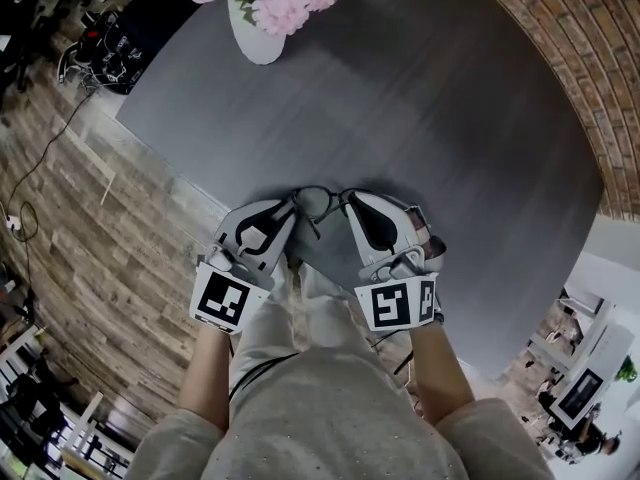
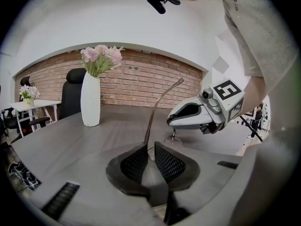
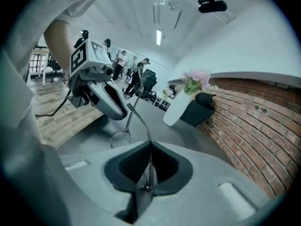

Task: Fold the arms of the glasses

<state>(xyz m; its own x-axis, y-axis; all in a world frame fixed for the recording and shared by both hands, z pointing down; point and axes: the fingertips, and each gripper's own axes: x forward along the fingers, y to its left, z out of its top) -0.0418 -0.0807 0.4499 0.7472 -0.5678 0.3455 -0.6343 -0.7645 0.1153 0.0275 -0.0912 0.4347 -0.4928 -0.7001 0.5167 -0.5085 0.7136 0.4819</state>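
Glasses (image 1: 318, 204), thin dark wire-framed, sit at the near edge of the grey counter (image 1: 420, 98), crosswise between left hand-held gripper (image 1: 291, 206) and right hand-held gripper (image 1: 348, 202) (each pinched onto them), arms (image 2: 157, 108) jutting forward.

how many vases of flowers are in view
2. One white vase stands on the grey table. A second, smaller vase sits on a white side table in the background, at the left gripper view's left edge. More may be hidden.

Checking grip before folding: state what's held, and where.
The glasses: left hand-held gripper near an arm's base, right hand-held gripper pinching the other arm.
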